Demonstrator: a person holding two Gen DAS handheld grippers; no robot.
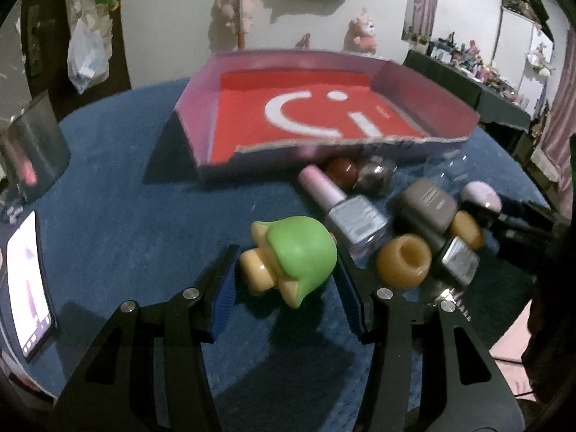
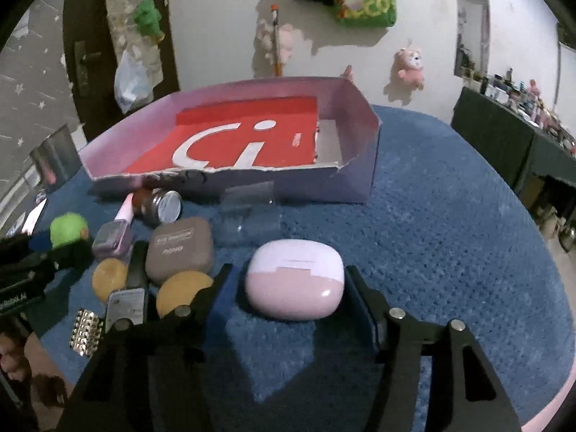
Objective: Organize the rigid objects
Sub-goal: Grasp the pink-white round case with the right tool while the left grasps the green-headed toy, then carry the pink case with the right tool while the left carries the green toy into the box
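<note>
A lit phone (image 1: 30, 284) lies at the blue table's (image 1: 118, 194) left edge; plush toys (image 2: 408, 63) hang on the wall behind

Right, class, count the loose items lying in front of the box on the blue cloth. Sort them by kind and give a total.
Nail polish bottles: 2
Small round jars: 2
Amber round pieces: 2
Compact cases: 2
Green toy figure: 1
Clear plastic piece: 1
Studded piece: 1
Total: 11
</note>
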